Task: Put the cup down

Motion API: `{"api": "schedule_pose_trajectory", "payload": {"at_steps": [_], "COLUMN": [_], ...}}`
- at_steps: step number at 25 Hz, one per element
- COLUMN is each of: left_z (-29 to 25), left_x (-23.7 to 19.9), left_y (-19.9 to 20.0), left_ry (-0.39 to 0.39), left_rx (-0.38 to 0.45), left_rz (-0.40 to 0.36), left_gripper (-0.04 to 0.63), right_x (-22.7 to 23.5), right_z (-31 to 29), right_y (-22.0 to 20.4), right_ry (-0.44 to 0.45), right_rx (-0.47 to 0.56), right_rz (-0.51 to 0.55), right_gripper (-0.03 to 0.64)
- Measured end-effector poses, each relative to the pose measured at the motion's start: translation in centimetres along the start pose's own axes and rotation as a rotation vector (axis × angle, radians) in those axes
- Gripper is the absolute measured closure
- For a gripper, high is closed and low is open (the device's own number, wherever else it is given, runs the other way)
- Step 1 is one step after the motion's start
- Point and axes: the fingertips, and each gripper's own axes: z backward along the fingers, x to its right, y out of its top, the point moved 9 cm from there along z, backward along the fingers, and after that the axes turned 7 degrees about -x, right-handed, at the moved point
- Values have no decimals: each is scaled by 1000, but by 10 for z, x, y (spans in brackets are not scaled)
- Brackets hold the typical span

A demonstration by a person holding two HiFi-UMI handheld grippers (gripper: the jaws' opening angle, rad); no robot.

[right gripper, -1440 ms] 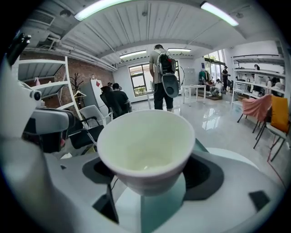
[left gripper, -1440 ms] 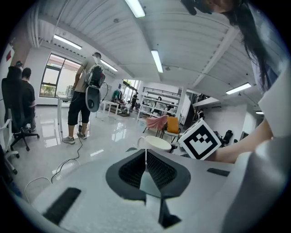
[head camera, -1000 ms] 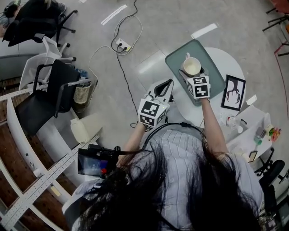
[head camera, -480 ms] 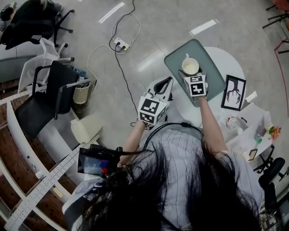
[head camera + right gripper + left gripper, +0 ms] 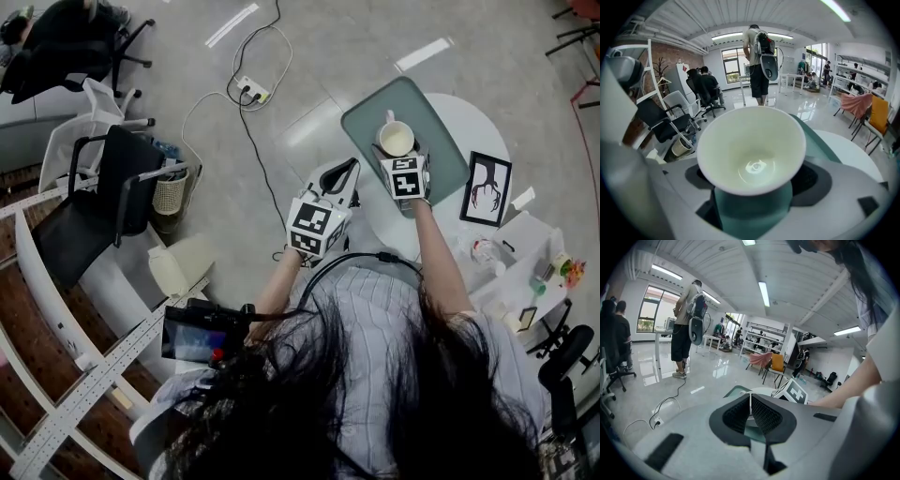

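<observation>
A white, empty cup [image 5: 395, 139] sits between the jaws of my right gripper [image 5: 397, 150], over the far half of a green tray [image 5: 450, 159] on a round white table [image 5: 478, 127]. The right gripper view shows the cup [image 5: 751, 149] filling the space between the jaws of that gripper [image 5: 753, 183], with the tray [image 5: 820, 136] below; whether the cup's base rests on the tray is hidden. My left gripper [image 5: 339, 178] hangs off the table's near left edge. The left gripper view shows that gripper [image 5: 750, 404] with its pads pressed together and nothing between them.
A framed black-and-white picture [image 5: 486, 190] stands on the table right of the tray. Small clutter covers a white surface [image 5: 525, 272] at the right. A black chair [image 5: 103, 202], a waste basket [image 5: 171, 194] and a power strip [image 5: 253, 92] with cables are on the floor to the left.
My right gripper and the cup have shifted slightly left and farther over the tray. The left gripper has barely moved.
</observation>
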Motion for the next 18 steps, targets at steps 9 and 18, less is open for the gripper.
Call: {"api": "schedule_pose_trajectory", "payload": {"at_steps": [9,18], "left_z": [12,29], "left_x": [2,13], "left_y": [-2,-6], "left_ry": [24,37], "left_rx": [7,28], "left_rz": [-6,-17], "left_gripper": [578,578], "right_x": [4,2], "right_z": [1,30], "right_y": [-7,-23], "right_ry": [25,0], "right_rx": [-56,-52], "right_rz": [-94,-175], "right_gripper": [209,210]}}
